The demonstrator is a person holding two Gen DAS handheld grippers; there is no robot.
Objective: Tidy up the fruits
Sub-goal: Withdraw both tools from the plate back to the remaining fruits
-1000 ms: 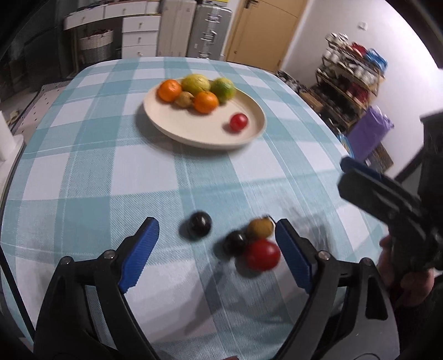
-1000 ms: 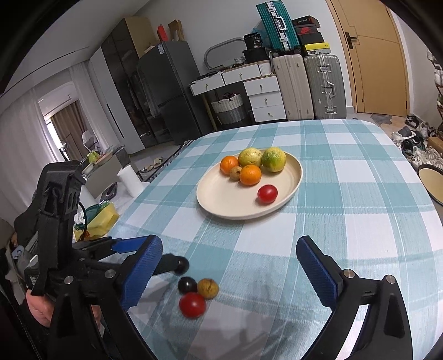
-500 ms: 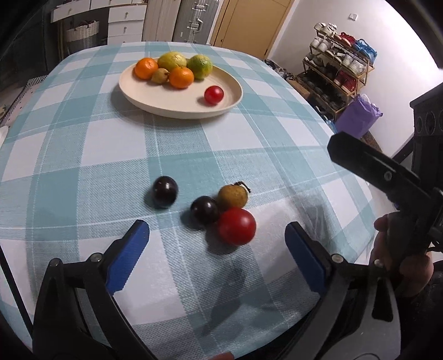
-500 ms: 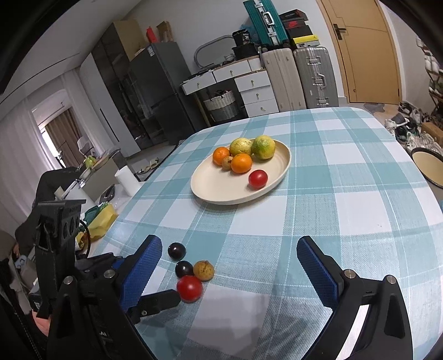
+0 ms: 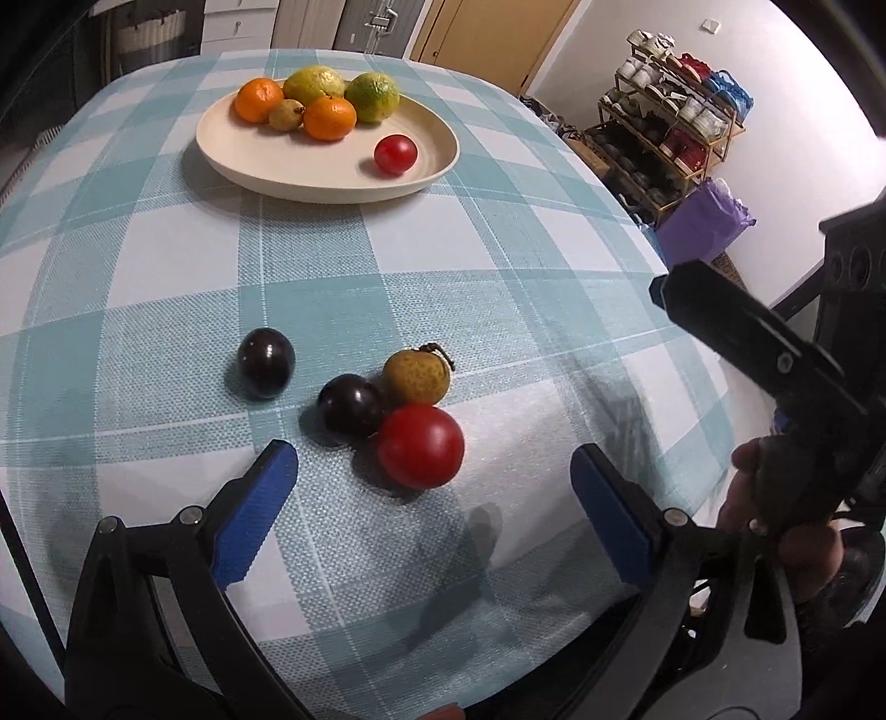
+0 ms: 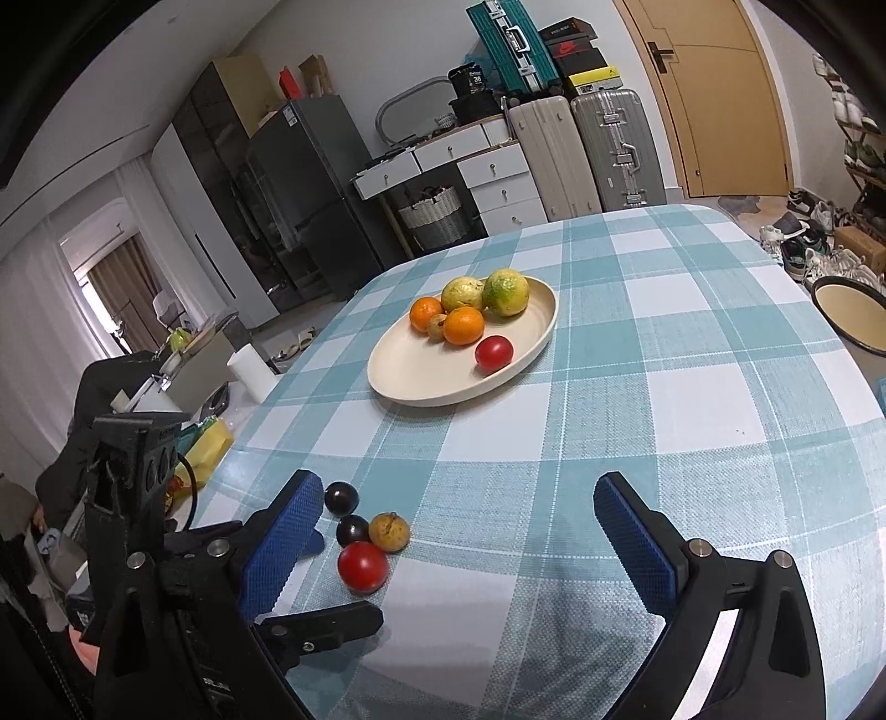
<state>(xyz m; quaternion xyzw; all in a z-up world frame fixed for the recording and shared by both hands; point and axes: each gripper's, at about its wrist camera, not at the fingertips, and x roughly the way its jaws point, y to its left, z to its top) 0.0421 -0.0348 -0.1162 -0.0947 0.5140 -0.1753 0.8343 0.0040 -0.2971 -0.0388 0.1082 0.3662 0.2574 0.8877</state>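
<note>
Bench: covered with a teal-and-white checked cloth.
Plate: a cream oval plate sits toward the far end of the bench; in it are two oranges, a yellow-green fruit, a green citrus, a small brownish fruit and, apart from that cluster, a small red tomato.
Loose fruits: near the bench's front edge lie a large red tomato, a dark plum and a tan speckled fruit with a stem, all three touching; a second dark plum lies just to their left, apart.
Left gripper: blue pads spread wide, empty, hanging just short of the loose fruits; the red tomato sits between and ahead of the pads, untouched.
Right gripper: pads wide apart, nothing between them, above bare cloth; the loose fruits lie by its left pad.
Hand: grips the right gripper's handle at the bench edge.
Writing: a box stacked on the suitcases bears a logo, too small to read; a dark container beside it shows "36".
</note>
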